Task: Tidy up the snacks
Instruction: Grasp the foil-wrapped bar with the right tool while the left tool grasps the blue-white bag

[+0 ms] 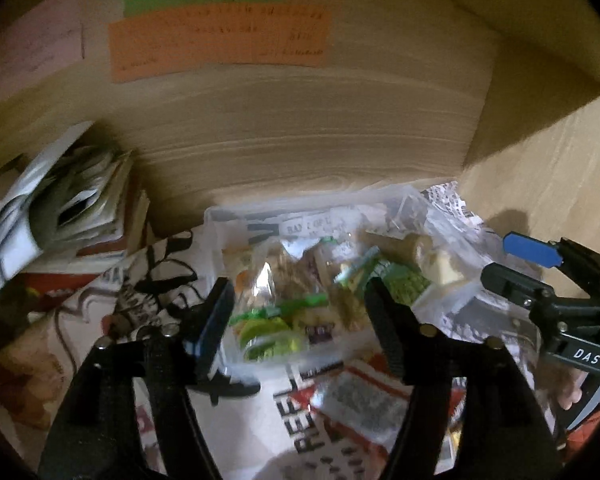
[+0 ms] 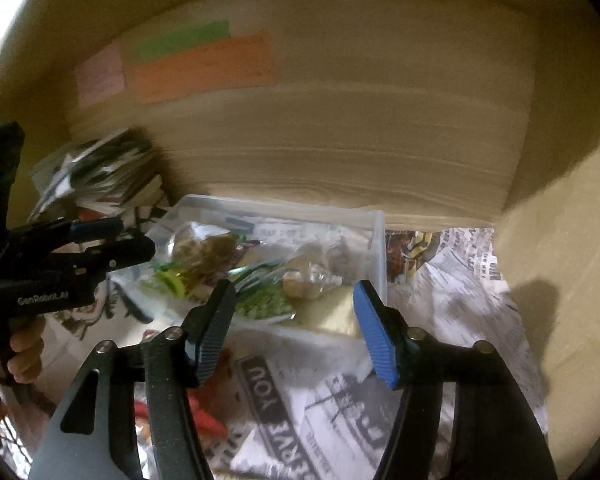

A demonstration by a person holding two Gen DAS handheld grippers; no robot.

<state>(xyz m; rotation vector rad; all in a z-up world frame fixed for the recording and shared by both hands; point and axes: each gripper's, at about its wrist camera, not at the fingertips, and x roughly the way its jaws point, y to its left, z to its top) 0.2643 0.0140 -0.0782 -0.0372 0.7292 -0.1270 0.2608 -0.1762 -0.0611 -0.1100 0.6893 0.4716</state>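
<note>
A clear plastic bin (image 1: 216, 224) stands at the back of a wooden shelf, against the rear wall; it also shows in the right wrist view (image 2: 376, 240). It holds several snack packets (image 1: 284, 276): a green pea packet (image 2: 264, 300), brownish bags (image 2: 204, 248) and a pale yellow packet (image 2: 336, 314). My left gripper (image 1: 300, 304) is open and empty just in front of the bin. My right gripper (image 2: 296, 312) is open and empty at the bin's front right. Each gripper shows in the other's view, the right (image 1: 516, 264) and the left (image 2: 116, 240).
Newspaper (image 2: 452, 292) lines the shelf floor. A stack of folded papers and books (image 1: 68, 200) lies at the left rear. Coloured paper labels (image 1: 220, 40) are stuck on the back wall. The shelf's right side wall (image 2: 560, 240) is close. More packets (image 1: 364, 396) lie in front of the bin.
</note>
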